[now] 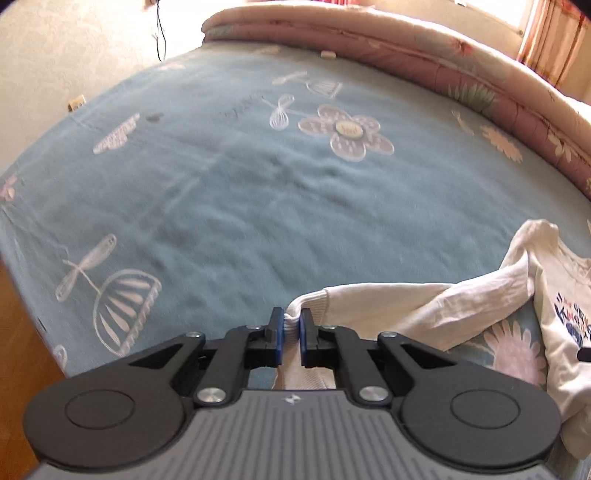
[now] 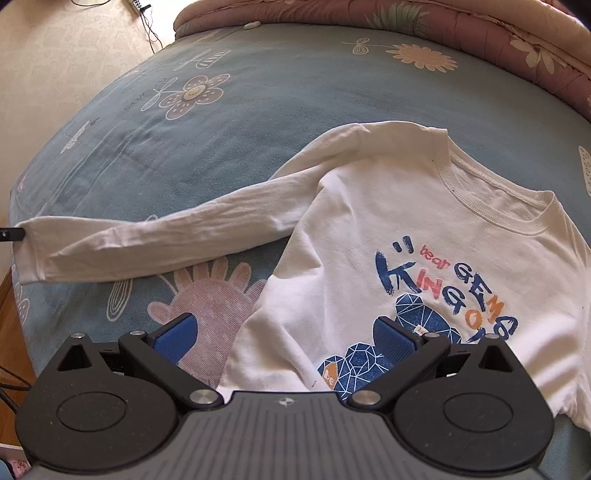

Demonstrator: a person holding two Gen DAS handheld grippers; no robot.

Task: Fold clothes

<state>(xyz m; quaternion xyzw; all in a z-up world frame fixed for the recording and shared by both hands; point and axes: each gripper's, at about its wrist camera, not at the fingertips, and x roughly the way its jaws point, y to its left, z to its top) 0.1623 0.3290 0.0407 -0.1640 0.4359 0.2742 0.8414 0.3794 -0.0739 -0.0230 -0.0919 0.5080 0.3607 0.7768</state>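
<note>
A white long-sleeved shirt (image 2: 424, 229) with a blue and orange print lies face up on the blue bedspread (image 2: 258, 103). Its left sleeve (image 2: 147, 240) stretches out flat toward the bed's left edge. My left gripper (image 1: 291, 332) is shut on the ribbed cuff (image 1: 314, 306) of that sleeve, and the sleeve (image 1: 424, 302) trails off to the right toward the shirt body (image 1: 561, 295). My right gripper (image 2: 286, 338) is open, hovering over the shirt's lower left side with the fabric edge between its blue pads (image 2: 173, 338). A tip of the left gripper (image 2: 13, 233) shows at the cuff.
A rolled pink floral quilt (image 1: 424, 55) lies along the far side of the bed. A wooden floor (image 1: 22, 332) shows past the bed's left edge. A cable (image 2: 147, 29) hangs down the wall behind. A small white object (image 1: 328, 54) sits near the quilt.
</note>
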